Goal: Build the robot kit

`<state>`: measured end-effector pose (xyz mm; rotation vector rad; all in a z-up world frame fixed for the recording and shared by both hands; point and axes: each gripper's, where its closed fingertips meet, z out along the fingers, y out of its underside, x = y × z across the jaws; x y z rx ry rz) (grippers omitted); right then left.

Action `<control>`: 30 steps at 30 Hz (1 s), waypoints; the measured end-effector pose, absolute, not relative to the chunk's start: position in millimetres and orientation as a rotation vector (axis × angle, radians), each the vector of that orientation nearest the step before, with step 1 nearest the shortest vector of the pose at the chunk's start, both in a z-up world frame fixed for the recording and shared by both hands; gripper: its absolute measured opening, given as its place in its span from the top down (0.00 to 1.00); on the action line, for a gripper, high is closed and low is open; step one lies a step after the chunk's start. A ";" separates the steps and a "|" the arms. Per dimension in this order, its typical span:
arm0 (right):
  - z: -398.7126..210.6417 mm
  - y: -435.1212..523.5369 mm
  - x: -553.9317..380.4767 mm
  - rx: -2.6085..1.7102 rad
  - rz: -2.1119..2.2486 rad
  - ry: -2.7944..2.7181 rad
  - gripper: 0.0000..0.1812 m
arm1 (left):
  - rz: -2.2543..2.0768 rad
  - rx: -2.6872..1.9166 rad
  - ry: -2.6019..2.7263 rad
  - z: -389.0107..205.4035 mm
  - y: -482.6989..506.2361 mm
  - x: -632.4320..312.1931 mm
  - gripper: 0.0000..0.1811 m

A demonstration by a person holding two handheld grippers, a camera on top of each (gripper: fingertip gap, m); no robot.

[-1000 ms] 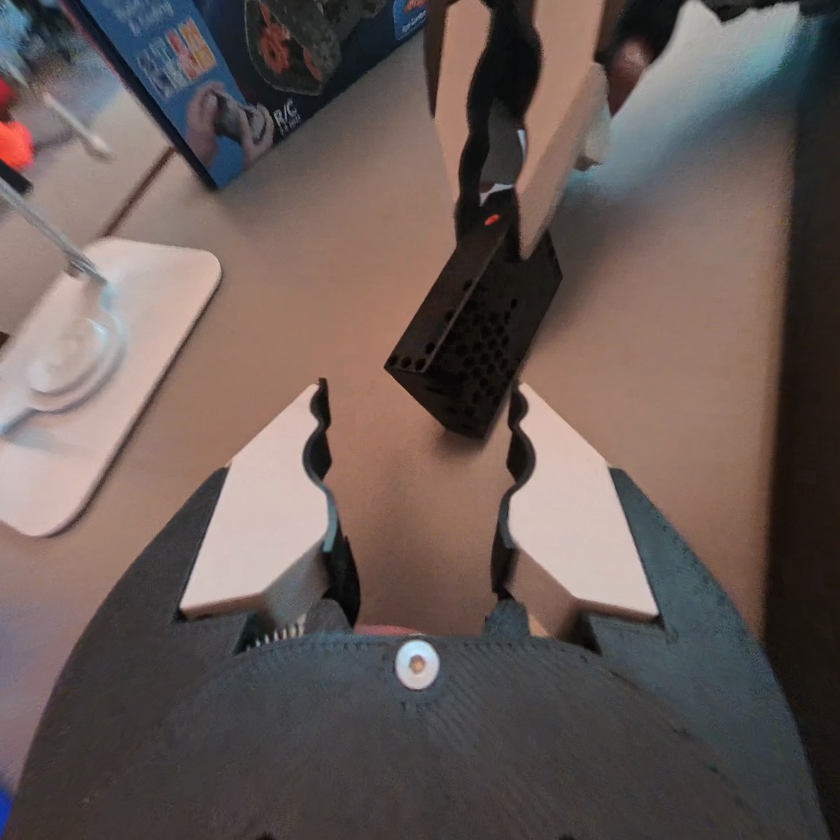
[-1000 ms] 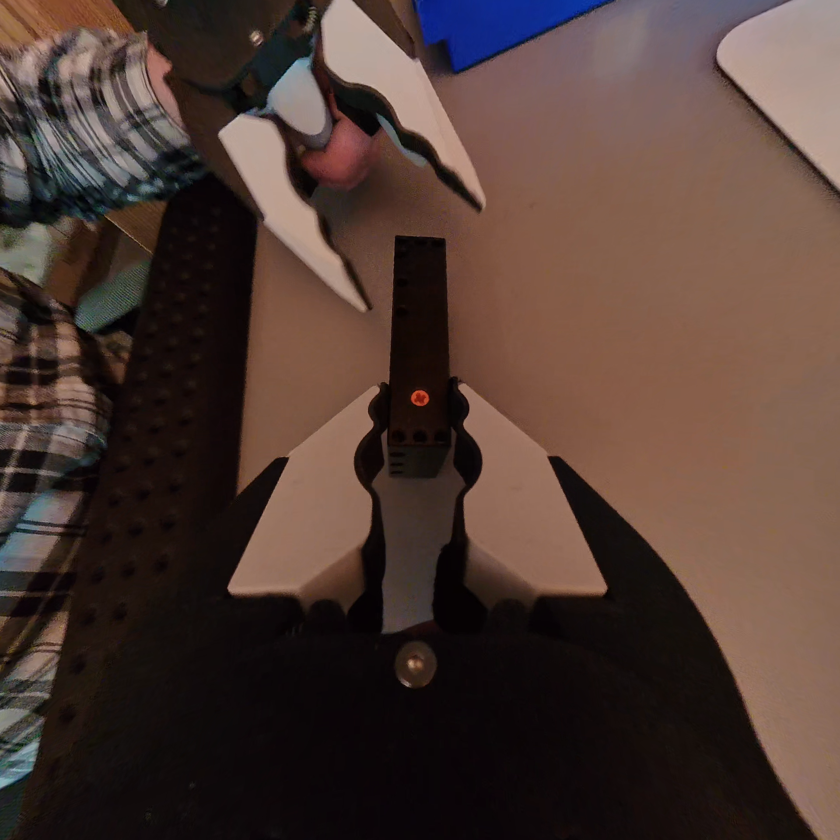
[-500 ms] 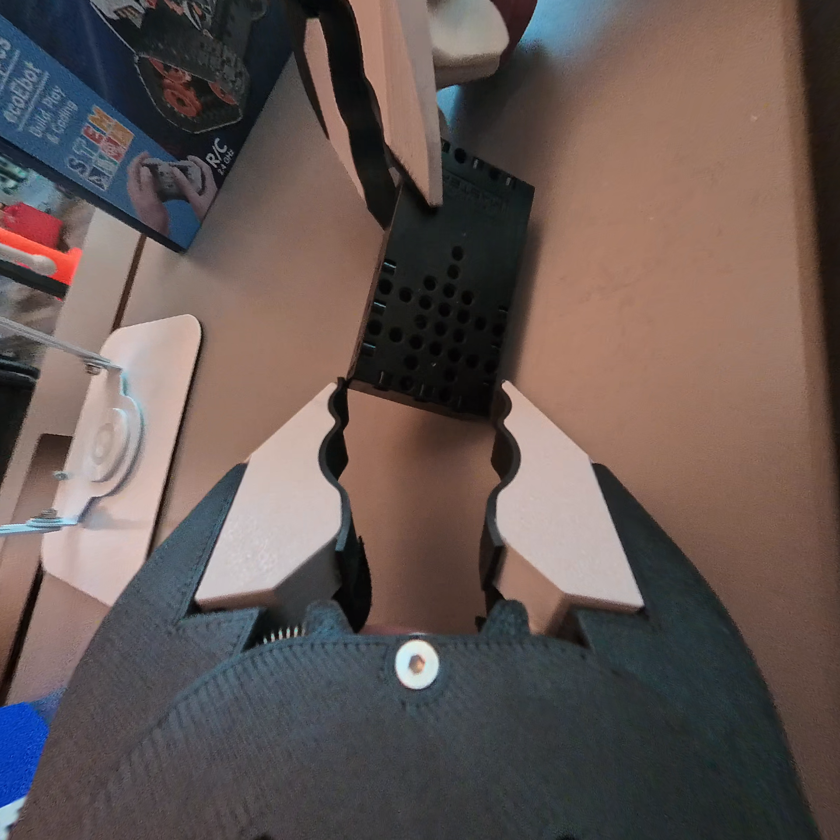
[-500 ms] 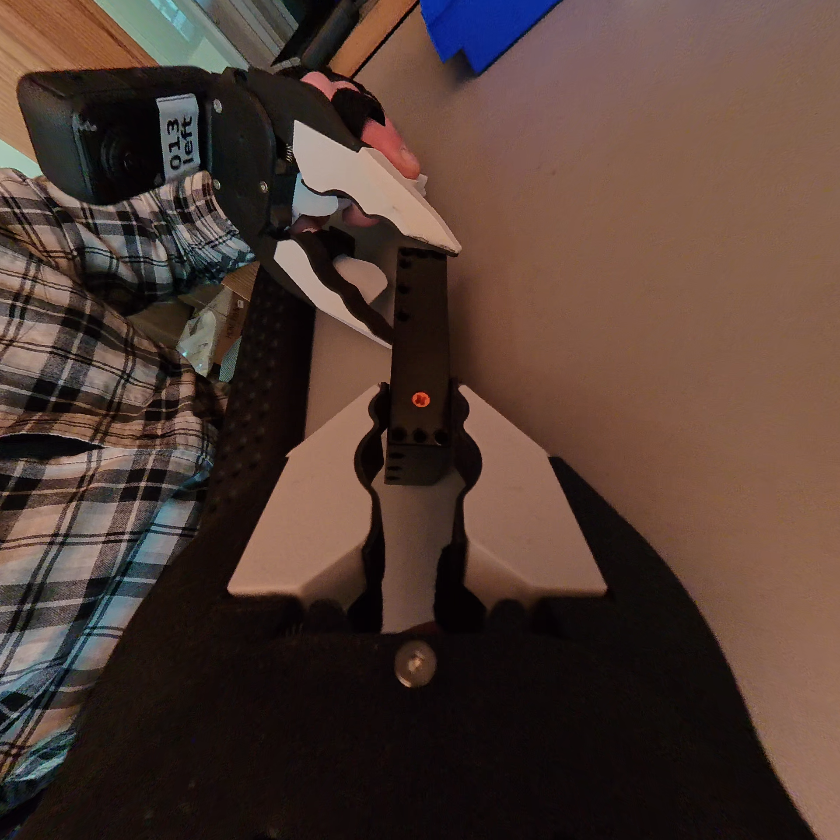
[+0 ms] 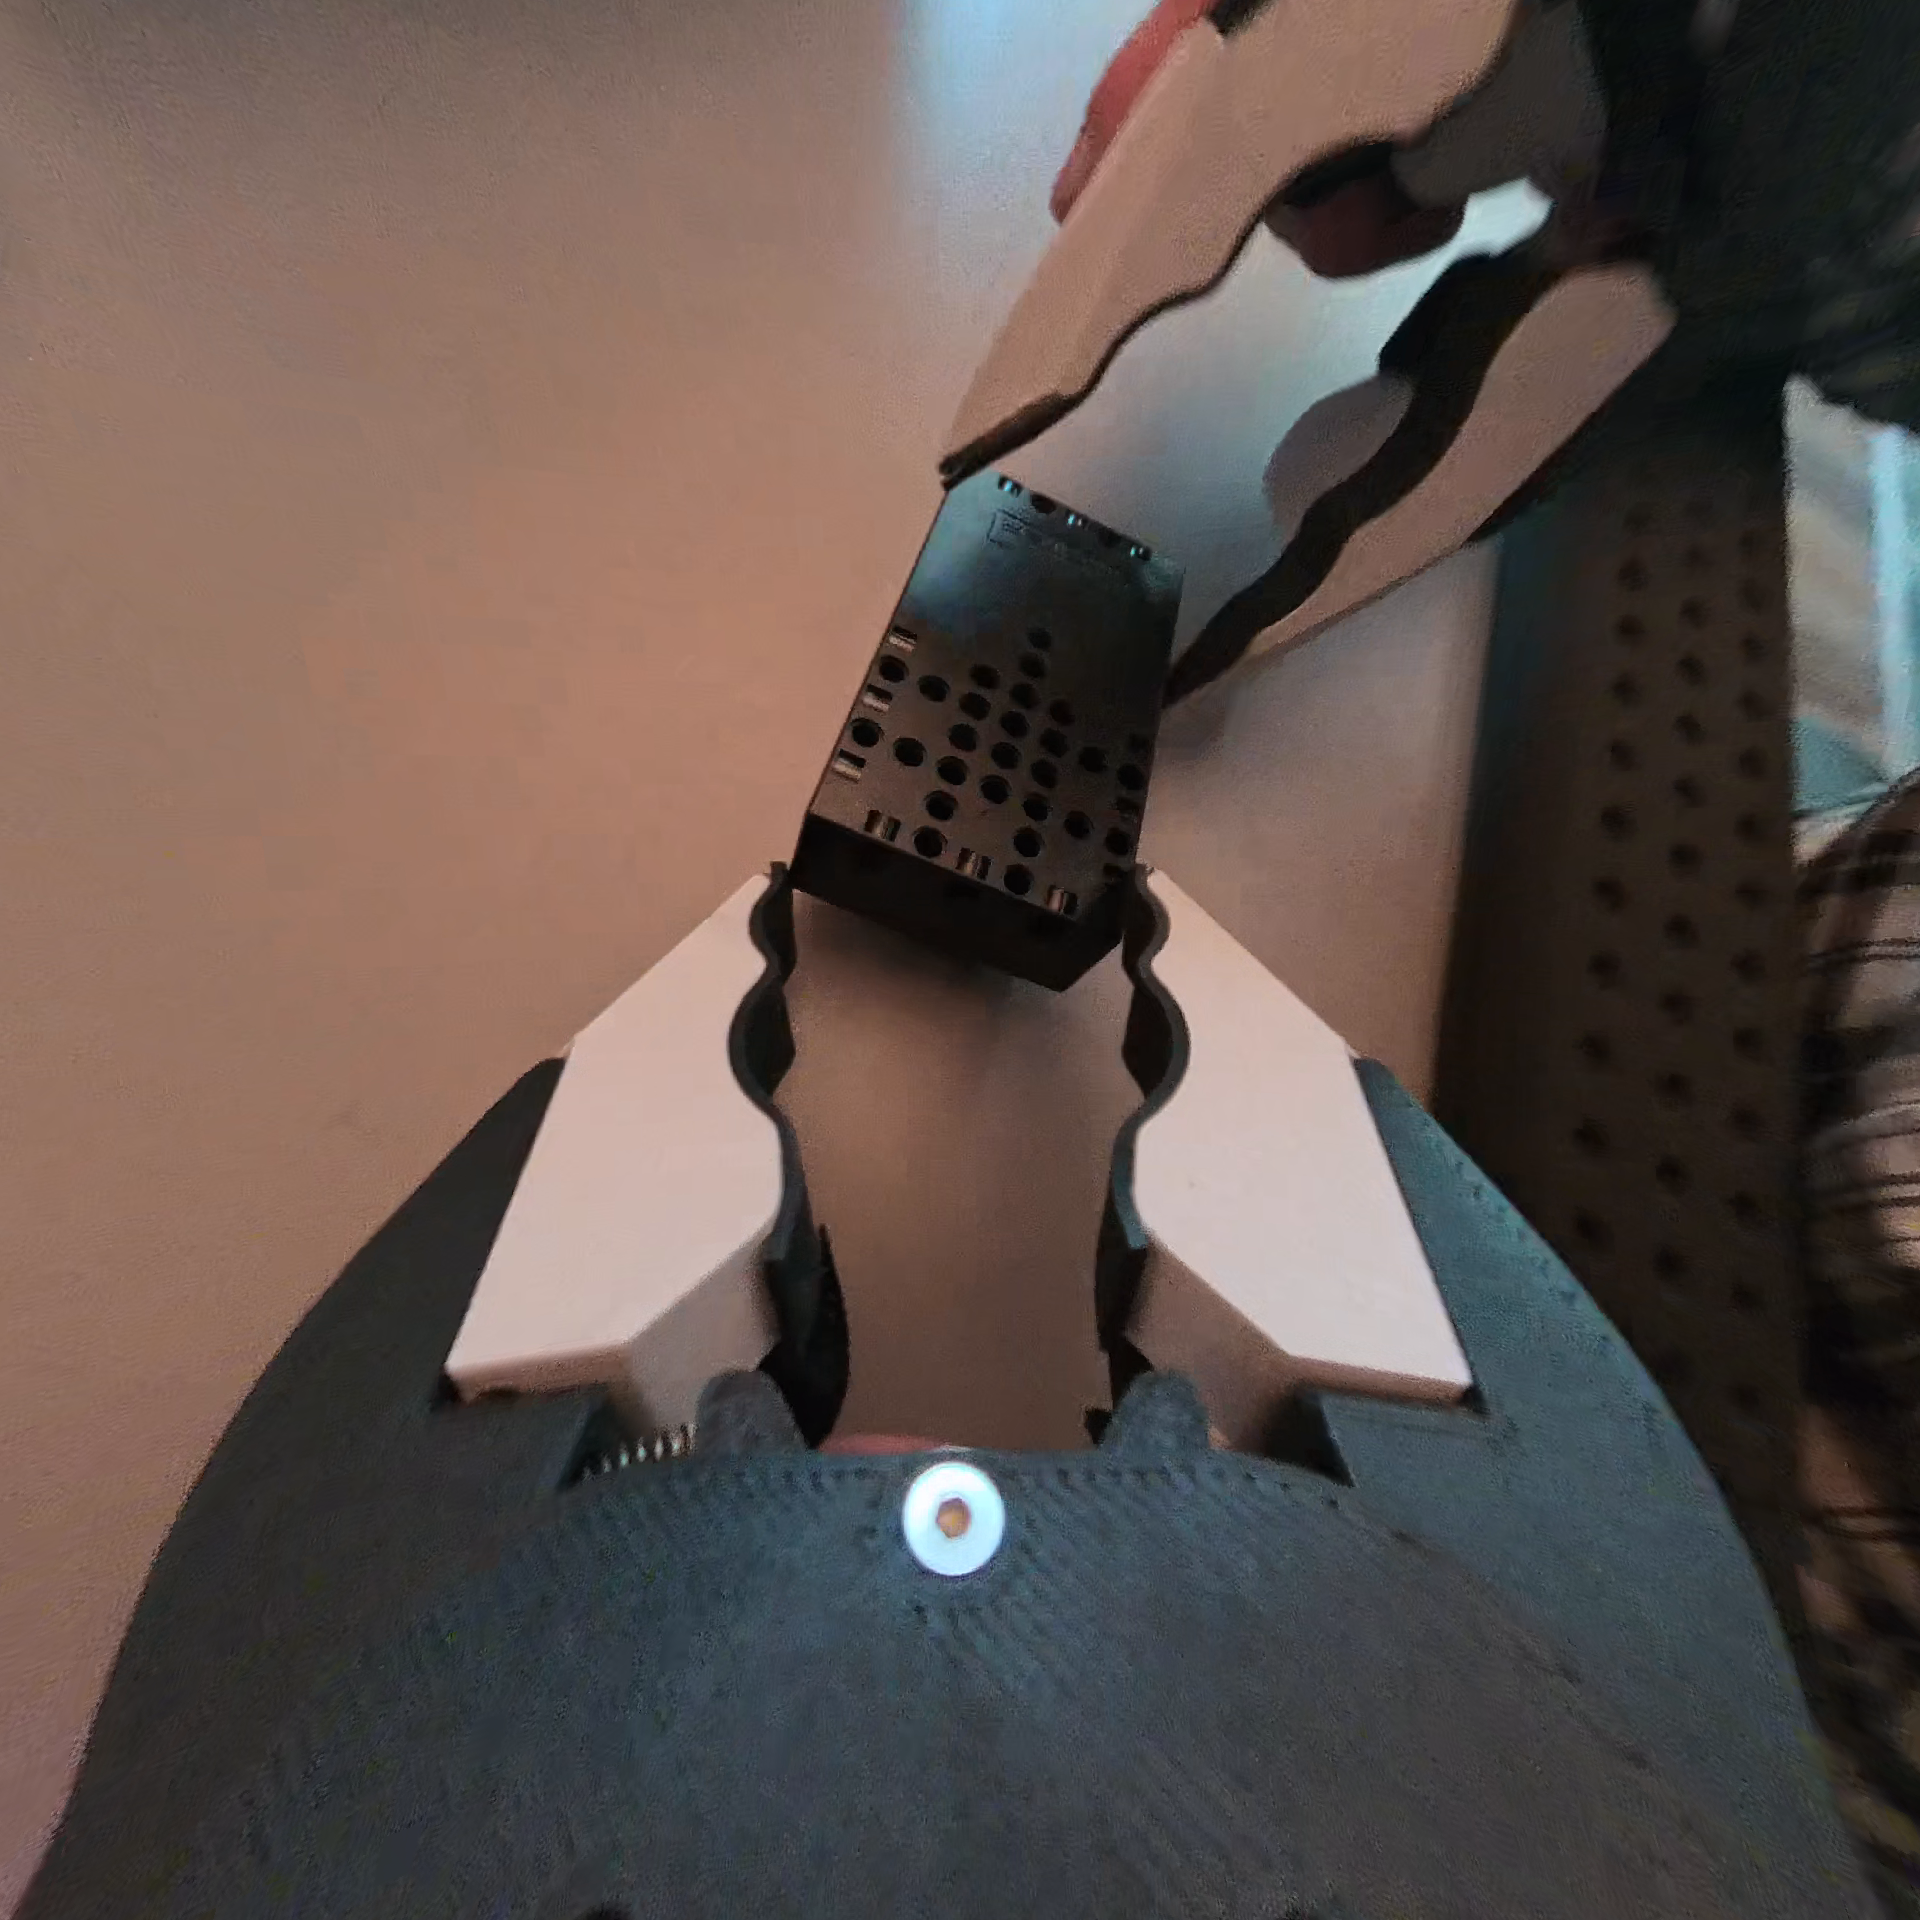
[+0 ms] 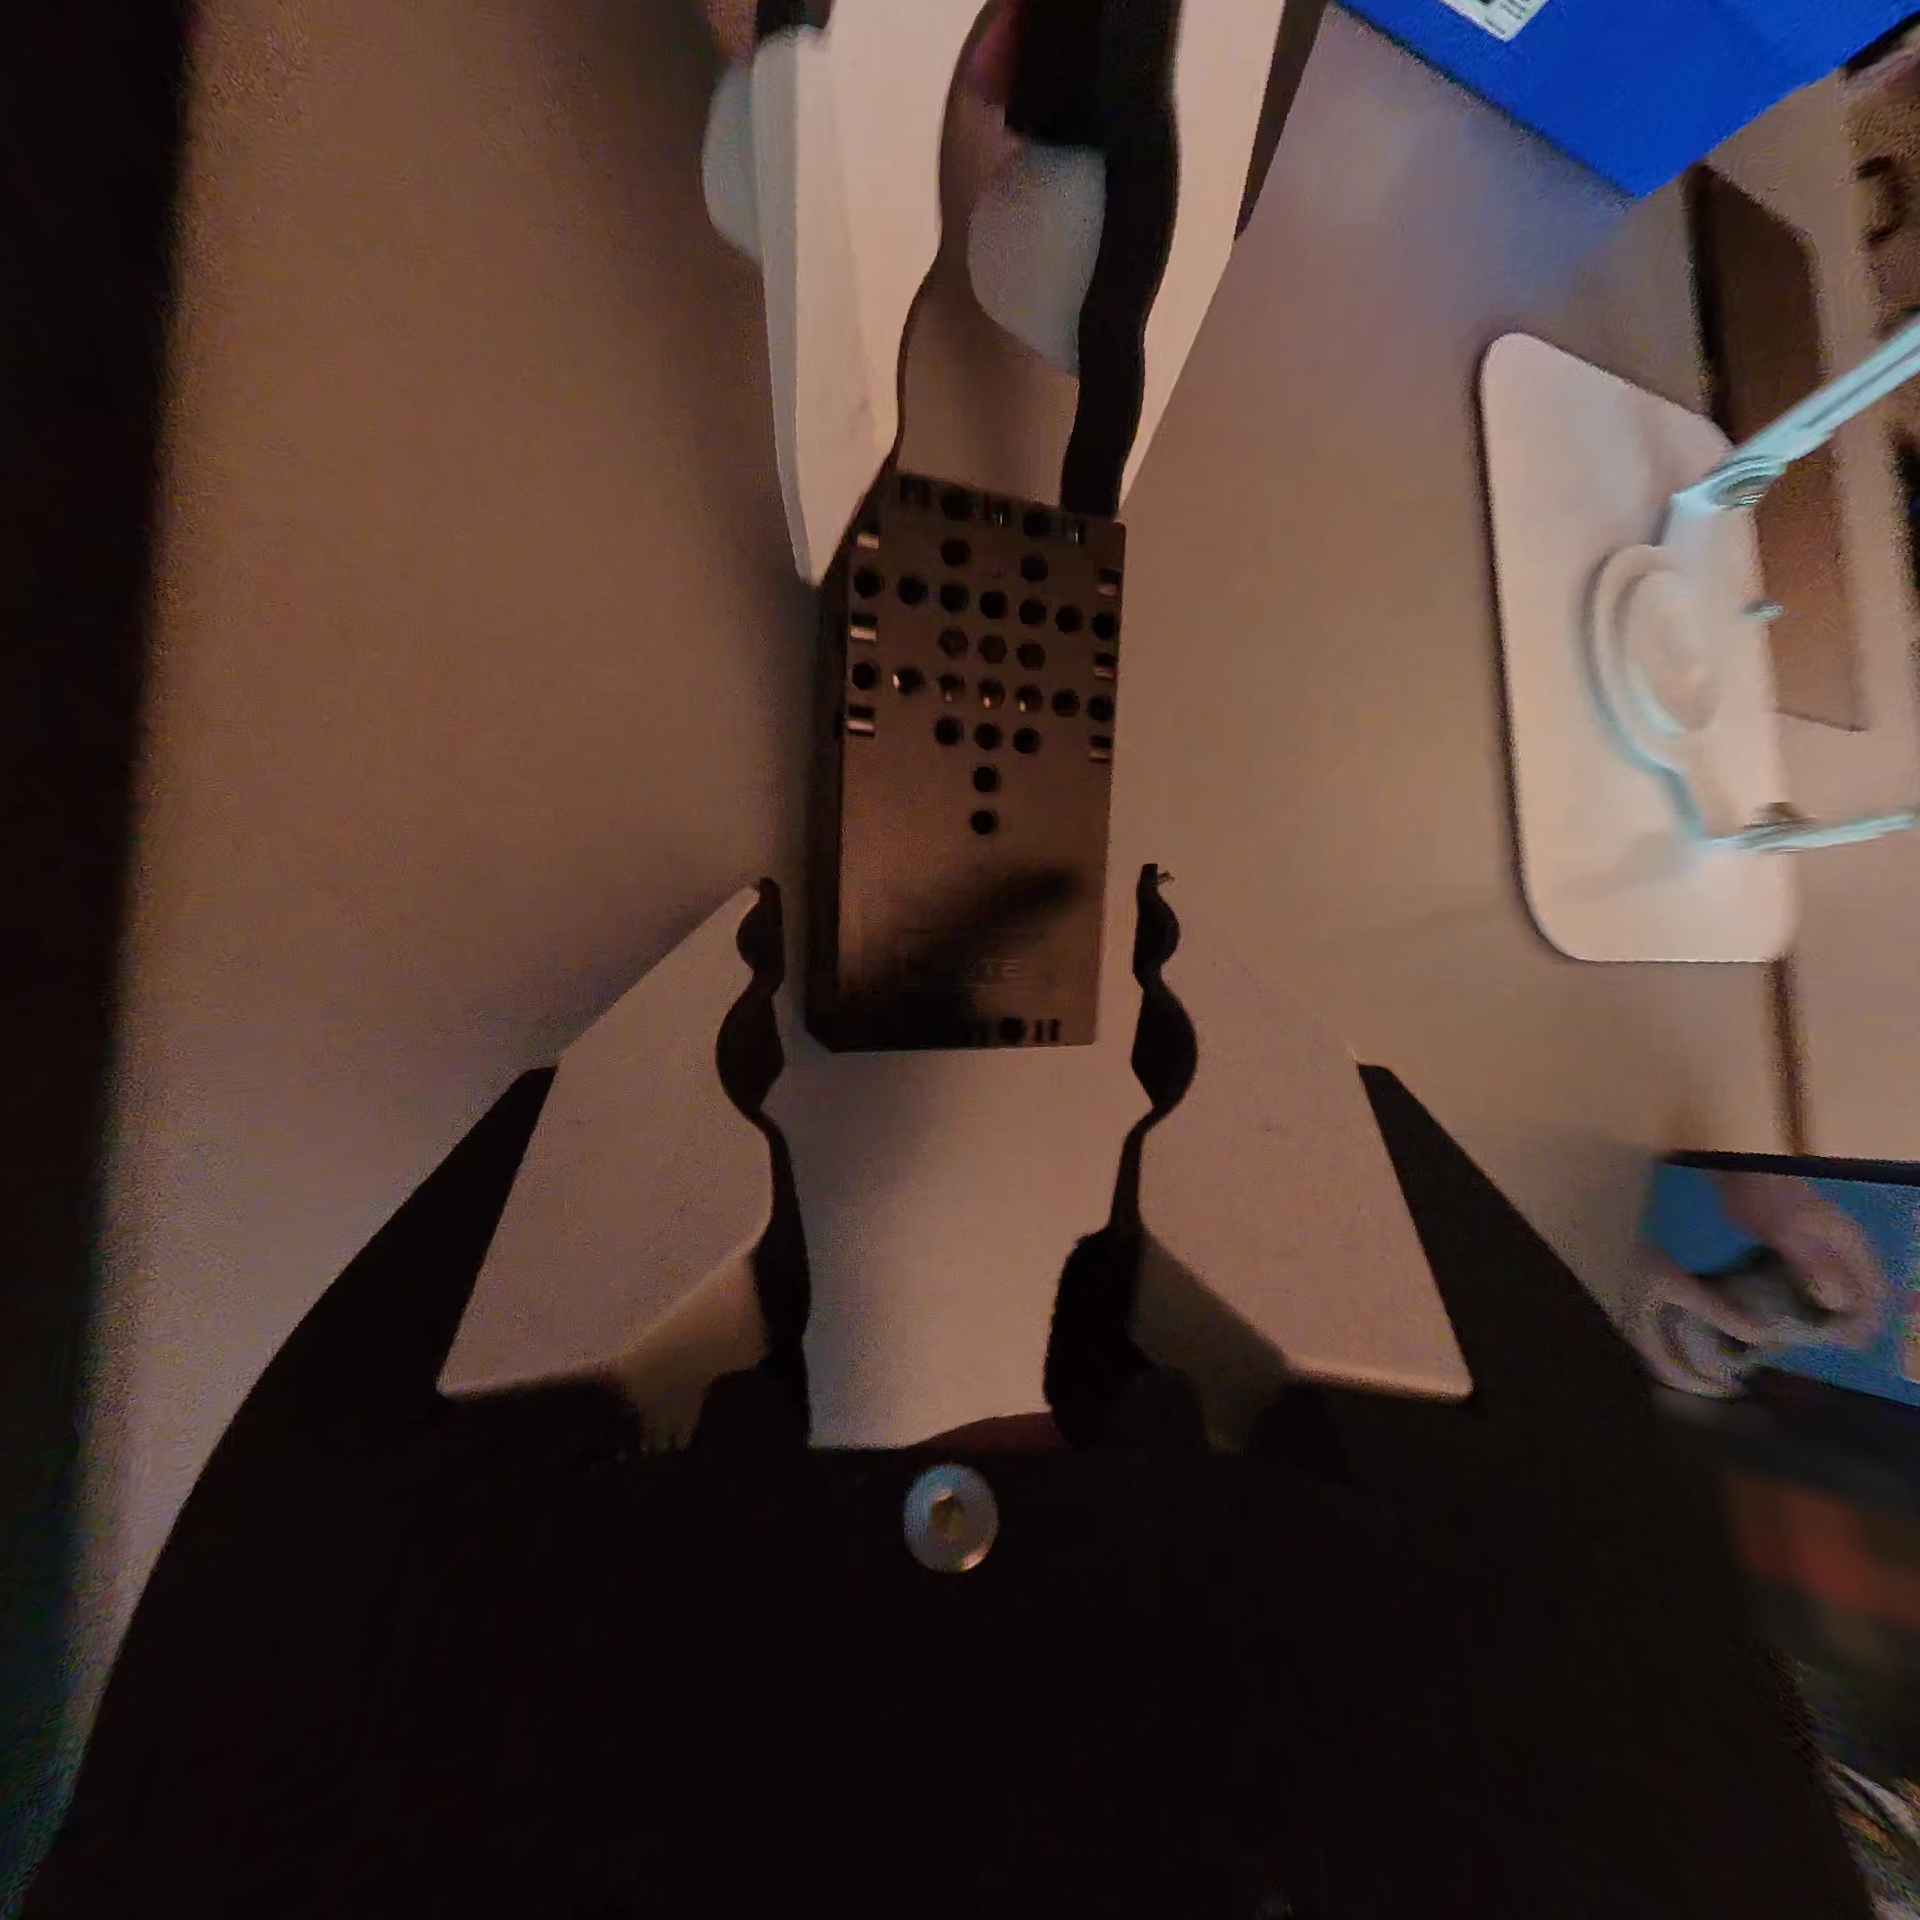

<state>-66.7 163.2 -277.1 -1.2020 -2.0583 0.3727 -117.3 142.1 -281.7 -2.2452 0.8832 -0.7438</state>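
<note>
A black perforated block [image 6: 971, 758] lies on the table [image 6: 468, 623], between both hand-held grippers, left [image 5: 956, 883] and right [image 6: 951, 883], each spread apart. Right of the block sit a white stand base [image 6: 1621, 675] and a blue box [image 6: 1662, 73].

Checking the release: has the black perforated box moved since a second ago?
Yes. The black perforated box was on edge, clamped in the right gripper; now it lies broad face up over the table, loose between that gripper's open fingers.

Black perforated block [image 6: 971, 748] between 2 parted grippers; bare tabletop [image 5: 416, 520] left.
</note>
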 end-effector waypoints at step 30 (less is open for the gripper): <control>-265.2 198.1 -65.2 -1.750 0.910 -1.933 0.83 | -0.381 -2.125 1.000 -285.2 175.5 -115.4 0.81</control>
